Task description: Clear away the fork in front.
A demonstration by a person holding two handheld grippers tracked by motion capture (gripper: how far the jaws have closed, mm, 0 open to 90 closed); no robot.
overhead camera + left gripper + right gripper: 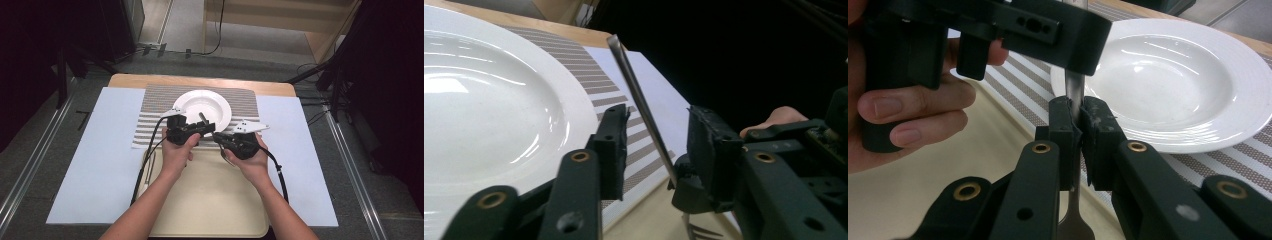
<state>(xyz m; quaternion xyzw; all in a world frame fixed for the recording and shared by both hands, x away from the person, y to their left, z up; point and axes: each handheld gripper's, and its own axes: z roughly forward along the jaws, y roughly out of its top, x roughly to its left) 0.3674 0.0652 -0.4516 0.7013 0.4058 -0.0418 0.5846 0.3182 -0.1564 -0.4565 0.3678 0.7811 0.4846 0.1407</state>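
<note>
Right gripper (pixel 1075 131) clamped on slim, stiff, slippery steel fork handle (pixel 1074 90); left gripper (pixel 656 145) apart around its upper shaft, best pinched mid-handle.

Fork (pixel 1074 100): slim, plain silver metal. Held off the table, handle end up and tilted toward 11 o'clock, tines down over the tray edge. In the high view it sits at 5 o'clock of the plate, handle tip over the rim. Tines partly cut off.
</note>
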